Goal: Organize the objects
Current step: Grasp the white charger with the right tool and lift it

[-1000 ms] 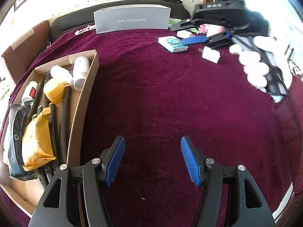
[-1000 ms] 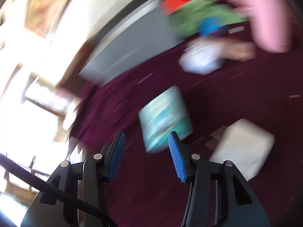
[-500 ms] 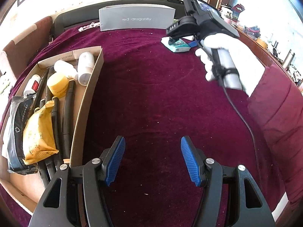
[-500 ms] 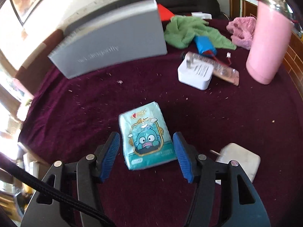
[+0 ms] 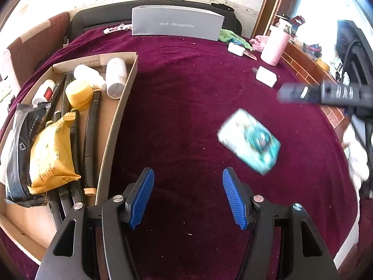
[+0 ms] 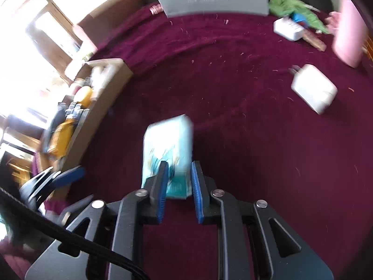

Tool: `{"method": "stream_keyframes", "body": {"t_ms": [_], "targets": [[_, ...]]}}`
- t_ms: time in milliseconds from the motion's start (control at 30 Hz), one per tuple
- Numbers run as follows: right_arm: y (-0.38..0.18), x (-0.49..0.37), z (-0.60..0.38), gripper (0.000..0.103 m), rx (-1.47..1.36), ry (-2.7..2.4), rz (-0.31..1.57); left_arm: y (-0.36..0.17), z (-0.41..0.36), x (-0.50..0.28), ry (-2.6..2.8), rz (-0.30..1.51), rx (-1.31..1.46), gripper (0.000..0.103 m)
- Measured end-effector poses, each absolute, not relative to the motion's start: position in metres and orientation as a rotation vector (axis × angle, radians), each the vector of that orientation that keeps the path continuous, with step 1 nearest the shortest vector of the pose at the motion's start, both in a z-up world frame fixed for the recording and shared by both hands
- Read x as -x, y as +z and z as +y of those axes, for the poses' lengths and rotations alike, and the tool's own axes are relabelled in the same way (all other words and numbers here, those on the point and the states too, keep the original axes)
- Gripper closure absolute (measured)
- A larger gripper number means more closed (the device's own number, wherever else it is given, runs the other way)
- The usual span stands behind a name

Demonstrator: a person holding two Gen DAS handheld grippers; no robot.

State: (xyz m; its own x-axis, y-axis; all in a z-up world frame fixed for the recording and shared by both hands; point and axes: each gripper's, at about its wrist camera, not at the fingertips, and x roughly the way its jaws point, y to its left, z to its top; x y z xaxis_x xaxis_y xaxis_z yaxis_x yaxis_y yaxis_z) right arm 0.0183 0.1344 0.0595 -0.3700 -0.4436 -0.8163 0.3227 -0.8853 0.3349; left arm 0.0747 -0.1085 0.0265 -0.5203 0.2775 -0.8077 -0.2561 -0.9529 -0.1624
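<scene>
A teal and white tissue pack [image 6: 167,137] with a cartoon print hangs above the maroon cloth. My right gripper [image 6: 179,170] holds its near end; the jaws are closing, with both blue pads pressed on the pack. In the left wrist view the pack [image 5: 249,140] shows blurred at the right, below the right tool's black body [image 5: 326,92]. My left gripper [image 5: 186,198] stands open over bare cloth with nothing between its fingers. The open cardboard box [image 5: 116,121] lies to its left and holds white bottles, a yellow jar, a yellow packet and a black packet.
A grey carton [image 5: 177,24] stands at the back of the cloth. A pink tumbler [image 5: 275,46], two white chargers [image 5: 265,77] [image 5: 235,48] and a green cloth [image 5: 228,35] lie at the back right. A wooden ledge runs along the right edge.
My right gripper closed on the tissue pack, lifted it and carried it away from the back right towards the near middle. The left gripper has stayed where it was, still open.
</scene>
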Motion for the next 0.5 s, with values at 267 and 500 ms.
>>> {"method": "stream_keyframes", "body": {"t_ms": [267, 500], "targets": [[0.073, 0.062, 0.251, 0.021, -1.265, -2.823, -0.623, 0.038, -0.108, -0.087, 2.501, -0.06, 1.311, 0.048], [0.025, 0.105, 0.237, 0.022, -1.438, -2.614, -0.653, 0.043, -0.105, -0.086, 2.511, -0.069, 1.295, 0.048]]}}
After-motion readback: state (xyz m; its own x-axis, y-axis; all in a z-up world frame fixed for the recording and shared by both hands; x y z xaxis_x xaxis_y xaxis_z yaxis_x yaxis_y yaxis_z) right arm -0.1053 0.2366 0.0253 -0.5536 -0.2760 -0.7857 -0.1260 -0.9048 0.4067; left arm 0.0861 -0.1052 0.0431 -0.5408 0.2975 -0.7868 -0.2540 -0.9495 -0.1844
